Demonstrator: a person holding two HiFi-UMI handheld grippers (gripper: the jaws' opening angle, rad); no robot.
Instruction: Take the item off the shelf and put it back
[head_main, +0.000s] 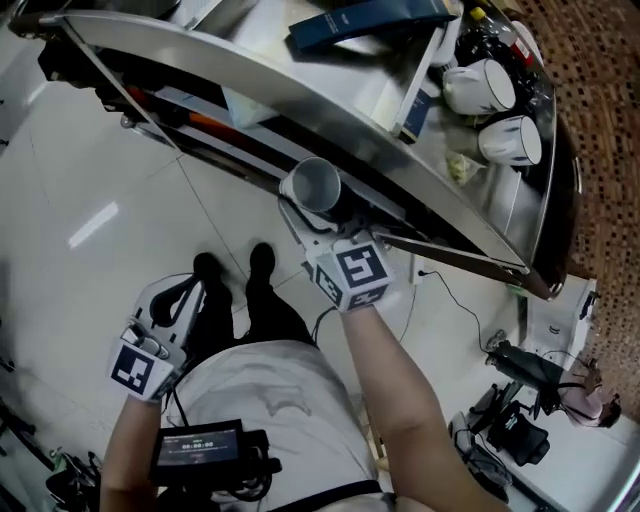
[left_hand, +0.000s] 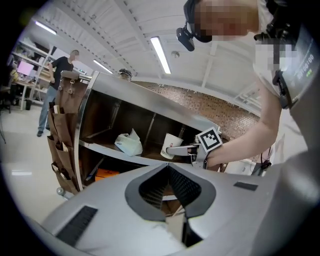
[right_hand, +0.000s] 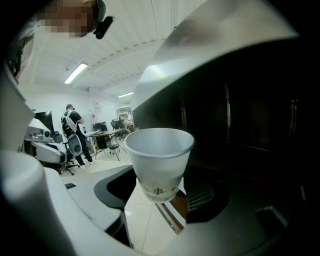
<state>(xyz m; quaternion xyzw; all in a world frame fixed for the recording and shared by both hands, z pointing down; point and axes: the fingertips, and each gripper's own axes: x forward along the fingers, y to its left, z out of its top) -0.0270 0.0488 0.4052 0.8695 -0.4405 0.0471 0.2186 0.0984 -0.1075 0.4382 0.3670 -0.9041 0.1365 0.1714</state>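
The right gripper (right_hand: 160, 186) clamps the upright white paper cup (right_hand: 159, 159) low on its wall, just off the front edge of the stainless steel shelf unit (head_main: 300, 100), whose dark bay lies straight ahead, while the left gripper (left_hand: 167, 167), jaws together on nothing, hangs well back.

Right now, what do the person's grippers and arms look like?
The left gripper and right gripper have pale grey shells with black ribbed pads. Each carries a white cube with black square markers. The arms are bare below a light shirt.
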